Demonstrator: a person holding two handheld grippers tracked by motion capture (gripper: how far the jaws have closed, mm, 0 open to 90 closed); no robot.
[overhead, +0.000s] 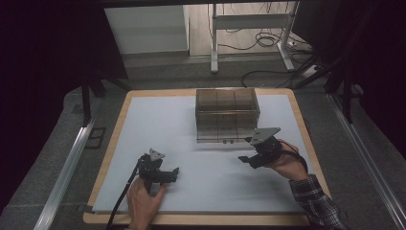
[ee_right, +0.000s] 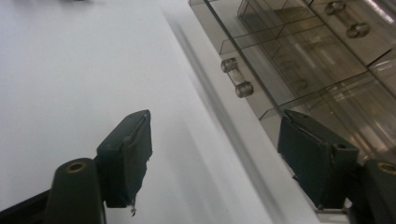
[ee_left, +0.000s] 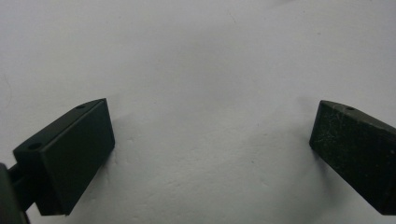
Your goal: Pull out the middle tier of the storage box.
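A person works at a white worktop [overhead: 206, 143] with a hand-held gripper in each hand. The left hand-held gripper [overhead: 163, 173] sits low over the near-left part of the white surface, its jaws spread wide with nothing between them; the left gripper view looks past both black jaws onto bare white worktop [ee_left: 205, 70]. The right hand-held gripper [overhead: 250, 154], held by the hand in a plaid sleeve [overhead: 316, 201], hovers just beside the near right corner of a smoky clear plastic drawer cabinet [overhead: 227, 112] standing toward the far middle of the worktop. Its jaws are also spread and empty. In the right gripper view, the cabinet [ee_right: 317, 60] shows small round drawer knobs [ee_right: 236, 77], one jaw close to its front edge.
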